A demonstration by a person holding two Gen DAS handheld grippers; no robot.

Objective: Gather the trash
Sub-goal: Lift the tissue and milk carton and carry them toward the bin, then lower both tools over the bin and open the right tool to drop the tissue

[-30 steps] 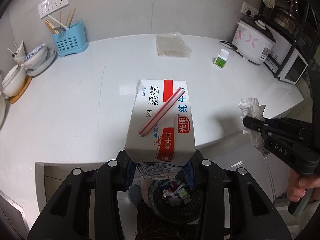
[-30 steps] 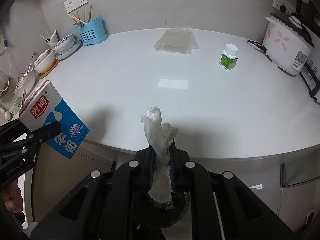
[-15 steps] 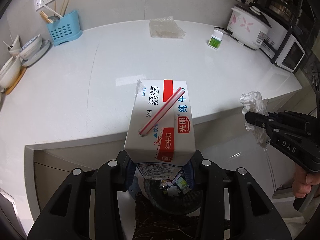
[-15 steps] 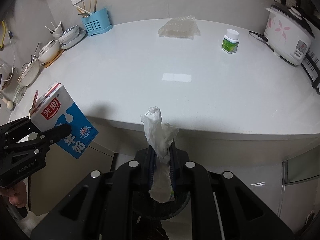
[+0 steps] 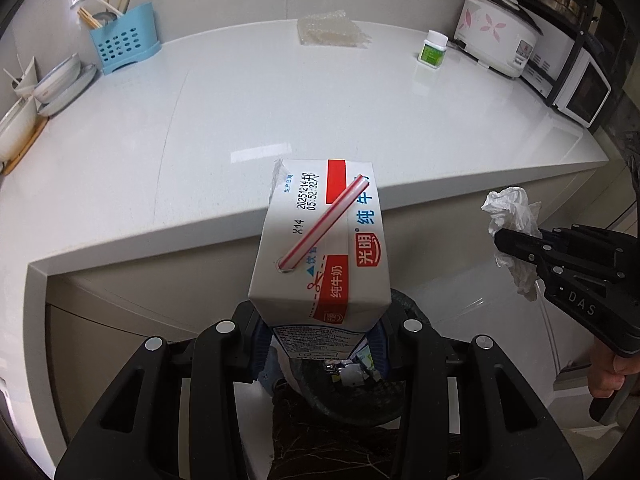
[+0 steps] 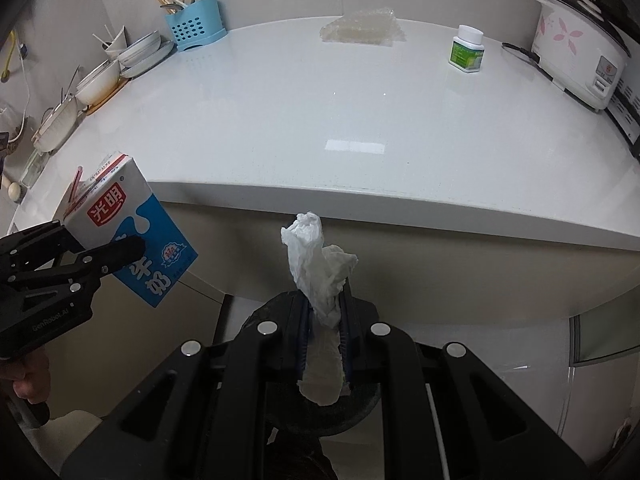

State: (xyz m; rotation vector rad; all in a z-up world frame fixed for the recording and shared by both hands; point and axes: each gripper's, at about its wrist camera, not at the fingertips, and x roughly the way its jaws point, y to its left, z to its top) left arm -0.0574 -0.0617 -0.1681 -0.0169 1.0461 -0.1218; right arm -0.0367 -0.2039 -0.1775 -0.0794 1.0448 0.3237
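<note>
Left gripper (image 5: 320, 344) clamps the milk carton (image 5: 320, 240); right gripper (image 6: 324, 320) pinches crumpled tissue (image 6: 316, 260). Both hang over the trash bin (image 5: 360, 404), apparently positioned for release.

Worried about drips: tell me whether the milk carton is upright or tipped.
Tipped. In the right wrist view the milk carton leans, clamped in the left gripper; whether any milk remains cannot be told.

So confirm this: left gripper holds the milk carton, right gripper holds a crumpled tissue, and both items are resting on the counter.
Not quite. The left gripper does hold the milk carton and the right gripper the crumpled tissue, but both hang off the counter, above the trash bin, as both wrist views show.
</note>
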